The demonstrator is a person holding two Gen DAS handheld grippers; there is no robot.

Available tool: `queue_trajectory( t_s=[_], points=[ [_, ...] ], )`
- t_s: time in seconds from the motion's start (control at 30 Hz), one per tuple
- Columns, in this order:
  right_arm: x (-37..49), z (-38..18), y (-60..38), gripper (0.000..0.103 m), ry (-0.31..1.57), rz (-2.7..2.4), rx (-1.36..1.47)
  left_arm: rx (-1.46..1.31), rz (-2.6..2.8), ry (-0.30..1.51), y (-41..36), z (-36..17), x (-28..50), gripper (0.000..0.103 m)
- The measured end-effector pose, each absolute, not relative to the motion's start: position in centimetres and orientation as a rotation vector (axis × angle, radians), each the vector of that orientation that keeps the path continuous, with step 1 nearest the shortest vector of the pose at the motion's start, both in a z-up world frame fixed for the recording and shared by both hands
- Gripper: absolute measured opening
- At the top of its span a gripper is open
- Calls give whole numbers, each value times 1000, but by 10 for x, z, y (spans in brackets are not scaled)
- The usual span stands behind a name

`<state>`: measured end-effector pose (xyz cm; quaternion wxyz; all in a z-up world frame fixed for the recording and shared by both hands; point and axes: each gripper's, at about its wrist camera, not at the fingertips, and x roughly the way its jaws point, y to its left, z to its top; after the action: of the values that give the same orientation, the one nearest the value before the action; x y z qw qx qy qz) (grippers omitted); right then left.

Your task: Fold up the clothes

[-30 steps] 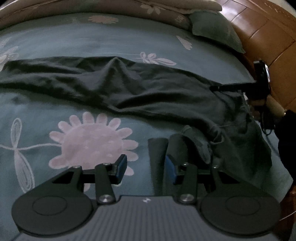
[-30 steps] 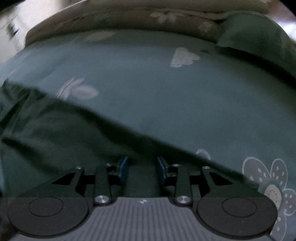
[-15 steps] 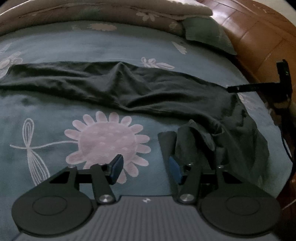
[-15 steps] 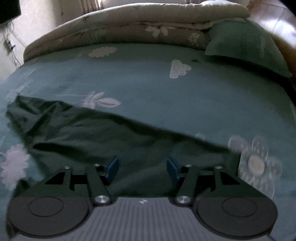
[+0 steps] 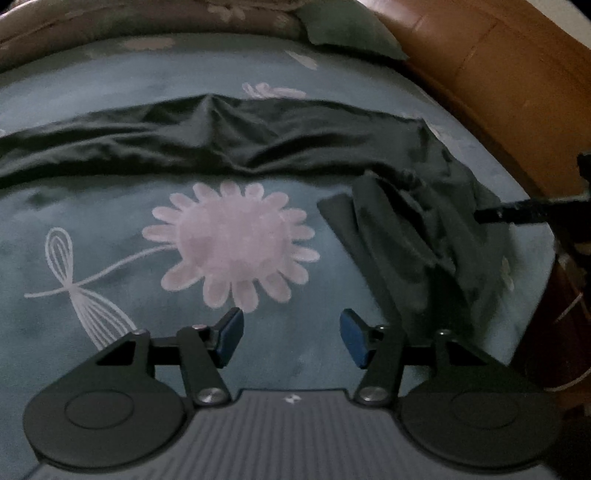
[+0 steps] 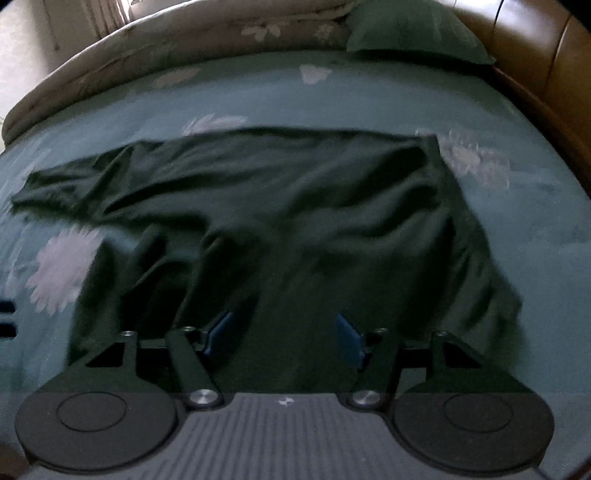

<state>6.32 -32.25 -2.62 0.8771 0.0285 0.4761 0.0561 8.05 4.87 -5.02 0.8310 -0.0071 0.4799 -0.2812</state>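
Note:
A dark garment (image 5: 280, 140) lies crumpled across the teal flowered bedspread (image 5: 110, 206), bunched into a heap at its right end (image 5: 424, 229). My left gripper (image 5: 291, 338) hovers over bare bedspread just left of that heap, its jaws opening with nothing between them. In the right wrist view the same garment (image 6: 295, 199) spreads wide under and ahead of my right gripper (image 6: 282, 332). That gripper's jaws are opening too, above the cloth, and the blue pads (image 6: 347, 338) do not press on it. The other gripper's dark finger (image 5: 517, 212) shows at the left view's right edge.
A rolled beige quilt (image 6: 184, 40) and a green pillow (image 6: 413, 33) lie along the far side of the bed. A brown wooden headboard (image 5: 498, 85) runs along the right side. A pink flower print (image 5: 232, 240) lies ahead of the left gripper.
Both grippers have opened wider and let the cloth go. The right gripper has drawn back, so the whole garment now shows. The left gripper shifted left, off the heap.

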Motion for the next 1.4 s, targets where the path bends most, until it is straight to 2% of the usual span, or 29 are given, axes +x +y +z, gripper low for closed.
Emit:
queue_trajectory(
  t_s=[0.23,0.43,0.63,0.73,1.0,1.13,1.4],
  points=[
    [26,-18,-229,68,969,321,-67,-88,-598,1047,55,-58,81,59],
    [15,-25,-138,70,884,533,-349,-130,-543,1038,62,-56,75,59],
    [21,-42,-98,70,883,731,-340,-175,-452,1006,77,-47,59,60],
    [30,-61,-88,70,918,667,-436,-189,-413,998,79,-45,52,61],
    [15,-63,-128,70,792,557,-754,-211,-338,970,56,-40,38,62],
    [15,-60,-164,70,753,483,-821,-196,-342,959,29,-36,38,63],
    [49,-44,-276,72,843,380,-377,-139,-394,981,-29,-35,49,63]
  ],
)
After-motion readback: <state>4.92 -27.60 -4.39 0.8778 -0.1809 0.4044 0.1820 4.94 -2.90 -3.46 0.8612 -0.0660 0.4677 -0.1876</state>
